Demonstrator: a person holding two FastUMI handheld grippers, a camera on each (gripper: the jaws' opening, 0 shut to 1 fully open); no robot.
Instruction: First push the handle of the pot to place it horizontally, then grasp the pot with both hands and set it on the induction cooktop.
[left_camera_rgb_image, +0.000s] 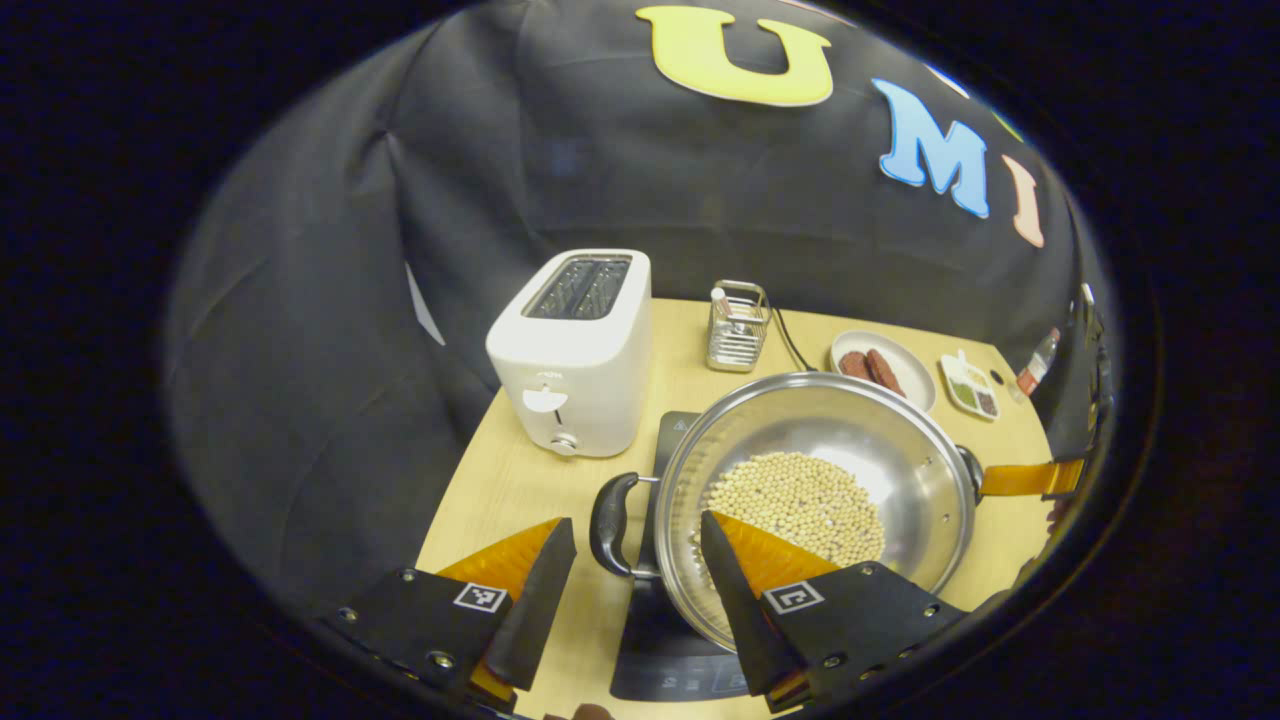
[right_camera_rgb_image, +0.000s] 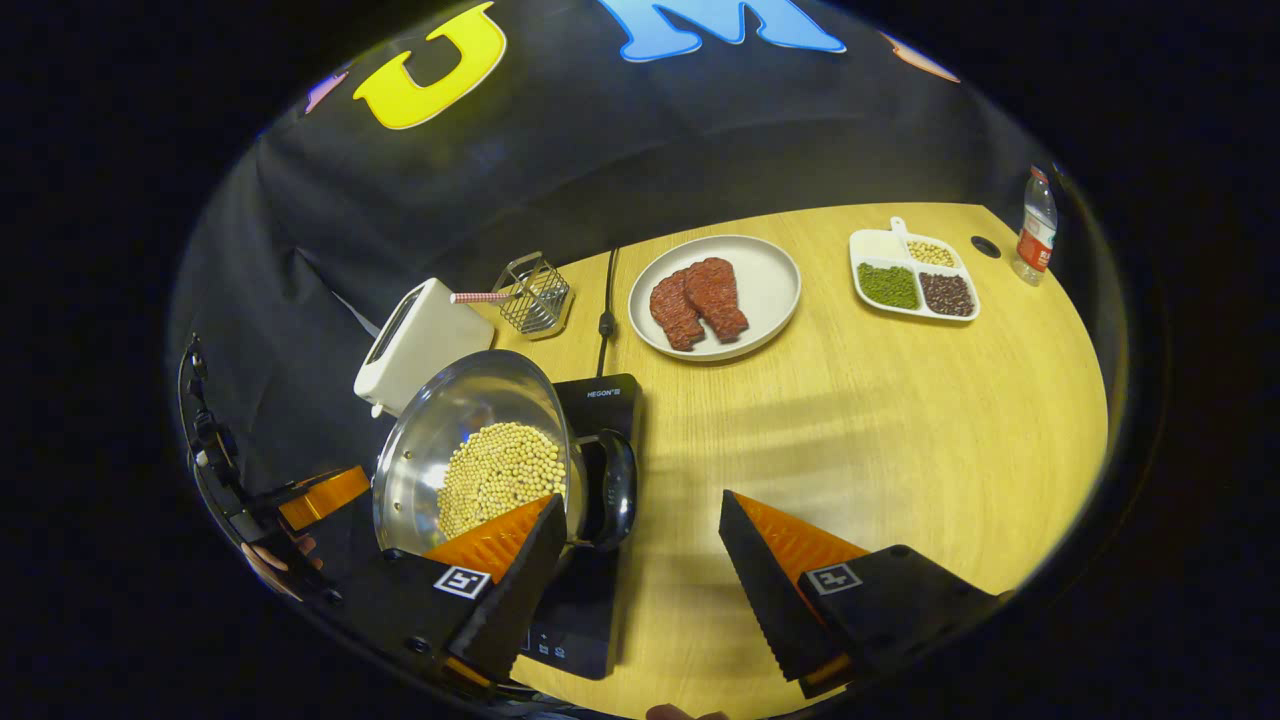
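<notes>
A steel pot (left_camera_rgb_image: 860, 440) holding soybeans (left_camera_rgb_image: 800, 500) rests on the black induction cooktop (left_camera_rgb_image: 670, 660). Its black left handle (left_camera_rgb_image: 610, 525) lies between the spread fingers of my left gripper (left_camera_rgb_image: 635, 522), which is open and not pressing on it. In the right gripper view the pot (right_camera_rgb_image: 450, 420) sits on the cooktop (right_camera_rgb_image: 600, 600), and its other black handle (right_camera_rgb_image: 615, 490) is just ahead of my open right gripper (right_camera_rgb_image: 640, 498), nearer the left finger. The right gripper's finger (left_camera_rgb_image: 1030, 478) appears beside the pot's far handle (left_camera_rgb_image: 970, 470). The left gripper (right_camera_rgb_image: 320, 497) appears beyond the pot.
A white toaster (left_camera_rgb_image: 575, 350) stands left of the cooktop, with a wire rack (left_camera_rgb_image: 737, 325) behind it. A plate of meat (right_camera_rgb_image: 715, 295), a divided tray of beans (right_camera_rgb_image: 912, 277) and a bottle (right_camera_rgb_image: 1035, 228) sit farther along the wooden table (right_camera_rgb_image: 900, 430). A cable (right_camera_rgb_image: 605, 300) runs to the cooktop.
</notes>
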